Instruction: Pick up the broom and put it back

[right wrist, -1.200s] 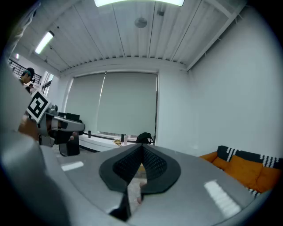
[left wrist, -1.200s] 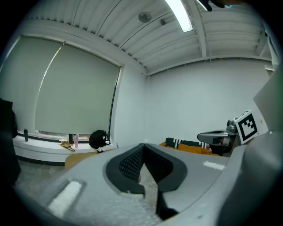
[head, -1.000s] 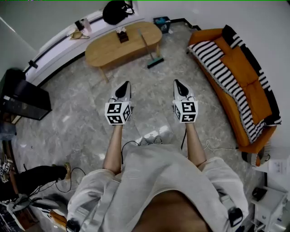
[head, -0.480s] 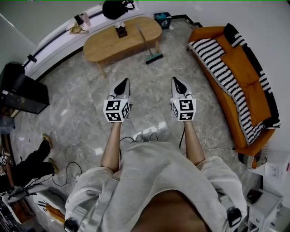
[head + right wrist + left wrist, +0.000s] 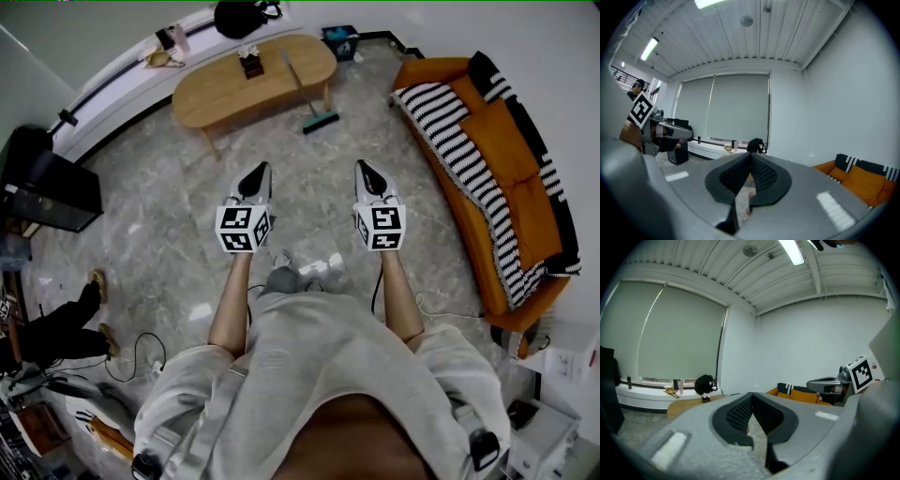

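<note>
Head view: the wooden table (image 5: 220, 94) is standing at the top of the marble floor, and the broom (image 5: 302, 86) is leaning against its right half, its handle lying across the tabletop and its green-edged head (image 5: 321, 121) resting on the floor just beside the table's near right edge. A small dark box (image 5: 251, 66) is sitting on the table, a black bag (image 5: 240, 17) is lying beyond the table on the white ledge, and an orange sofa (image 5: 525, 202) with a striped blanket (image 5: 459, 141) is standing to the right of the table. The left gripper (image 5: 256, 172) and the right gripper (image 5: 364, 169) are pointing toward the table from well short of it, side by side, both well apart from the broom. Left gripper view: the left gripper (image 5: 751, 397) is keeping its jaws clenched, the ribbed pads meeting at the tips with nothing between them; the table (image 5: 686, 406) is showing beyond them at the left, with the bag (image 5: 704, 384) behind it and the sofa (image 5: 801, 394) to its right. Right gripper view: the right gripper (image 5: 751, 157) is likewise holding its jaws clenched and empty, with the bag (image 5: 757, 145) showing just above the tips and the sofa (image 5: 862, 180) lying off to the right.
</note>
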Available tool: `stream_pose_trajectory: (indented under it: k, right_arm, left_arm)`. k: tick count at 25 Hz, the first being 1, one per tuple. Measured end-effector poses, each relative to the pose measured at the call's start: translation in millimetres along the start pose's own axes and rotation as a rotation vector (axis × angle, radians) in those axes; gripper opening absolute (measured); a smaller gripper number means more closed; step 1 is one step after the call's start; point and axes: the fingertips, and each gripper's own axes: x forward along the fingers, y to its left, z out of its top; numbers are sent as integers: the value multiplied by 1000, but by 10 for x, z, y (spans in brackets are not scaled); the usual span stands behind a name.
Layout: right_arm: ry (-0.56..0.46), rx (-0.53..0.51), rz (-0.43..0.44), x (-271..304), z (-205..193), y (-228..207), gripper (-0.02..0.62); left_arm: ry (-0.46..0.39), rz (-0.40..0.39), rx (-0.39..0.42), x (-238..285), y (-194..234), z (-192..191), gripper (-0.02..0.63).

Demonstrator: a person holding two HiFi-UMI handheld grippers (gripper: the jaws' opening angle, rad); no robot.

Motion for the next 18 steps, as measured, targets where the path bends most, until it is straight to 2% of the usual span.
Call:
stream_pose_trajectory:
  k: [10, 18]
  right_arm:
    - [26, -10, 13, 512, -71, -67, 3]
    - [48, -29, -11, 1260, 5, -248, 3]
  left_arm:
    - [17, 3, -21, 407, 320, -80, 3]
    - [9, -23, -46, 1090, 800, 22, 3]
